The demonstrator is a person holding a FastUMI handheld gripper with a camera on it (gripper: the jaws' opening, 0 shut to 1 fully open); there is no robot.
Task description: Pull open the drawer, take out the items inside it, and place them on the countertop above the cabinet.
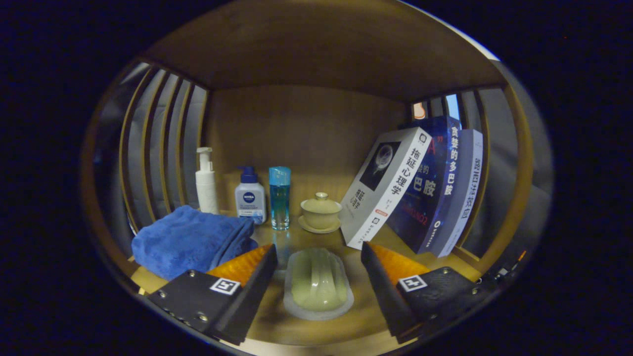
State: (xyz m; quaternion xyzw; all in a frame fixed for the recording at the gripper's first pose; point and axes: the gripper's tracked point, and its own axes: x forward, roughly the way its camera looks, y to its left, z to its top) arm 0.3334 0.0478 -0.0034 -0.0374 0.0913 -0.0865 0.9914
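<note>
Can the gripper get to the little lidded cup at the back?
Probably yes. The gripper has open jaws, but the pale green soap dish lies between them, before the lidded cup; it would likely pass over that.

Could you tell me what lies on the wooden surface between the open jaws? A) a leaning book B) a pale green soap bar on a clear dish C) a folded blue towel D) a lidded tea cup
B: the pale green soap bar on its clear dish lies between the open jaws of the gripper, which do not touch it.

Blue towel; pale green soap; white pump bottle.
</note>
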